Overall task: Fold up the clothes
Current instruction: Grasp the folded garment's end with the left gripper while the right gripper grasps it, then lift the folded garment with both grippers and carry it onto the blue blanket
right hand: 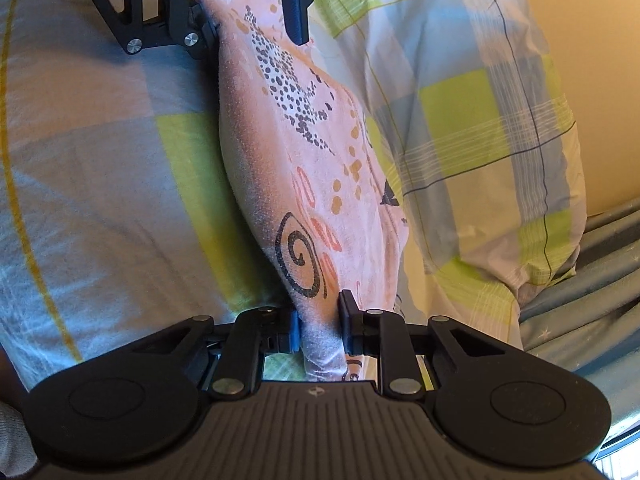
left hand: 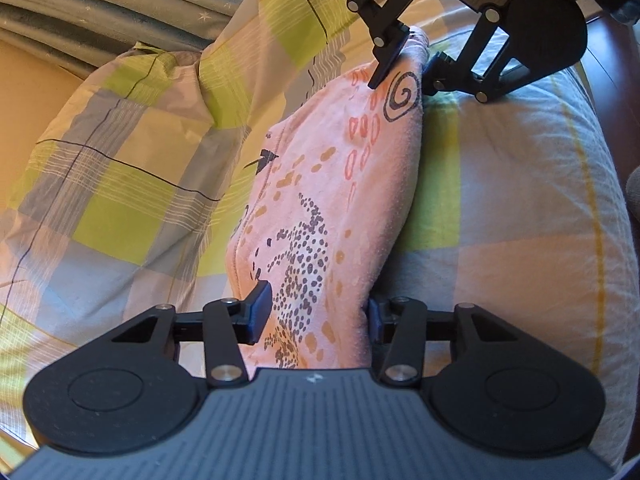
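- Pink cotton, printed with dark dots, orange blobs and a black spiral: the garment (left hand: 320, 200) hangs stretched between my two grippers, just above the checked bedding (left hand: 120, 184).
- My left gripper (left hand: 316, 312) grips one end, its jaws spread fairly wide around a thick bunch of cloth; my right gripper (right hand: 320, 324) pinches the other end, its jaws narrow on a thinner gather.
- I judge the folding to be partway done (the cloth looks doubled along its length, with a rounded fold on one side); laying it flat and folding it across are still left.
- A pillow (right hand: 500, 128) in the same green, grey and peach checks lies beside it, with blue-grey curtains (left hand: 100, 12) beyond.
- I can read no brand, label or writing anywhere.
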The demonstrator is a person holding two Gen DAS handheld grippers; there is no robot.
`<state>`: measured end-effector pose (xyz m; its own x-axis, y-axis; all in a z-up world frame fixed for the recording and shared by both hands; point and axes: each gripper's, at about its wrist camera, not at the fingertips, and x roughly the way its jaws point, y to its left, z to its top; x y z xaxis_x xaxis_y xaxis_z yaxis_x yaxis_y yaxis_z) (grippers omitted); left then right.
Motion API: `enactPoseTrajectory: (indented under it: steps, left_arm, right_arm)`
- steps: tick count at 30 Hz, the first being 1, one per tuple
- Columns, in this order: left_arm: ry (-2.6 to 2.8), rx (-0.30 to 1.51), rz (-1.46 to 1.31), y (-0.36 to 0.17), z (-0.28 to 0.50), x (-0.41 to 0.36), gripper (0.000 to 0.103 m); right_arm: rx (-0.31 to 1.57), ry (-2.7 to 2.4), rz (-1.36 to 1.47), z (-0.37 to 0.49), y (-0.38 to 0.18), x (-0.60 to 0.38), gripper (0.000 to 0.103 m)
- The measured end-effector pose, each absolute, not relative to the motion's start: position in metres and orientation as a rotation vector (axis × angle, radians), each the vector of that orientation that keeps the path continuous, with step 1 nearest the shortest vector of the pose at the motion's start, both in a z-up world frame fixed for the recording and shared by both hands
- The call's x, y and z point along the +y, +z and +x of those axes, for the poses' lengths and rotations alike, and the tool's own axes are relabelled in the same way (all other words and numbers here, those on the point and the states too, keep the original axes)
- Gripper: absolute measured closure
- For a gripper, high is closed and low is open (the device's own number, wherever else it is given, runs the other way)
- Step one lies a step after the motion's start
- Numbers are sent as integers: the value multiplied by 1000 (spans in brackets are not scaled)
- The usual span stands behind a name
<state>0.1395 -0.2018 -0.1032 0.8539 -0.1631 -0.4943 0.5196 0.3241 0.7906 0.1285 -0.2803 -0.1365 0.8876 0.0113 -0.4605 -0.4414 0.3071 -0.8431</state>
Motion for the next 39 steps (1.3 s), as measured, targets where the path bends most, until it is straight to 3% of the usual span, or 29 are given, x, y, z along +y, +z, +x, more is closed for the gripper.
enactPoseTrajectory:
  steps: [2,4,10,22,31,39]
  left_arm:
    - [-478,395,1145,-103,143,-202,88]
    - [-489,420,1134,-105,145,-202,95]
    - [-491,429,1091,-100,148,-199,97]
    - [-445,230,1228,-61,119,-200,98]
    - [-569,37,1248,3,63,-233,97]
    - [-764,-173,1247,61,-2,-309,97]
  right_arm:
    - [410,306,-1219,127,-136,-280,86]
    - [413,303,-1204,125,-134,-279,87]
    - [424,297,-1162,126,-128,-279,92]
    - [375,217,-1122,88,-83,-281,94]
    - [359,72,-1098,12,-1,-320,94]
    - [402,-154,-1036,-98,48,-383,94]
